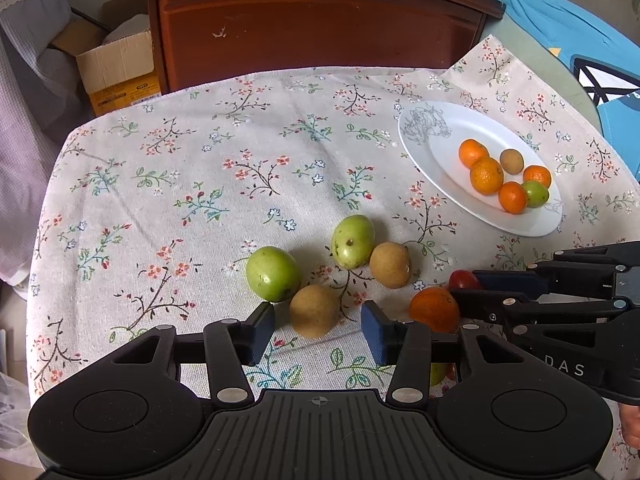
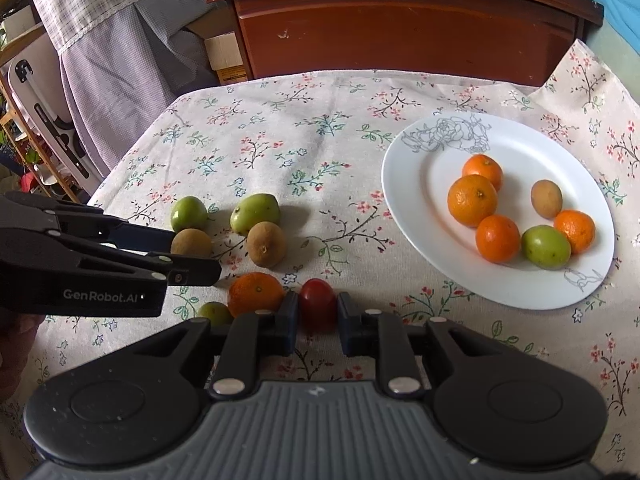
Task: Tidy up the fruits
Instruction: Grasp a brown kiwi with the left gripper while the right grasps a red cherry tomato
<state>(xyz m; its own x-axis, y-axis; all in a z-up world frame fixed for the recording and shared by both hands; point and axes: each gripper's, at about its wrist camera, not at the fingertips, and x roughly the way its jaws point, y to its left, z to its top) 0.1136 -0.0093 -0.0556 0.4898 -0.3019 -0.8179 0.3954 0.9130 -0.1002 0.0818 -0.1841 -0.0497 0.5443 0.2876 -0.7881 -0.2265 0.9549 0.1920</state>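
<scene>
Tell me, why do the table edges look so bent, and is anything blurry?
Left wrist view: fisheye lens bows the table, corners go dark, soft daylight leaves faint shadows under the fruit, all sharp. Right wrist view: same bulge, plate stretched oval, mild glare on its rim, no blur.

"DAS" in white letters on the black side of the right gripper, seen from the left wrist camera. "GenRobot.AI" in white on the black side of the left gripper, seen from the right wrist camera. Print on the yellow band of the cardboard box too small to read.
</scene>
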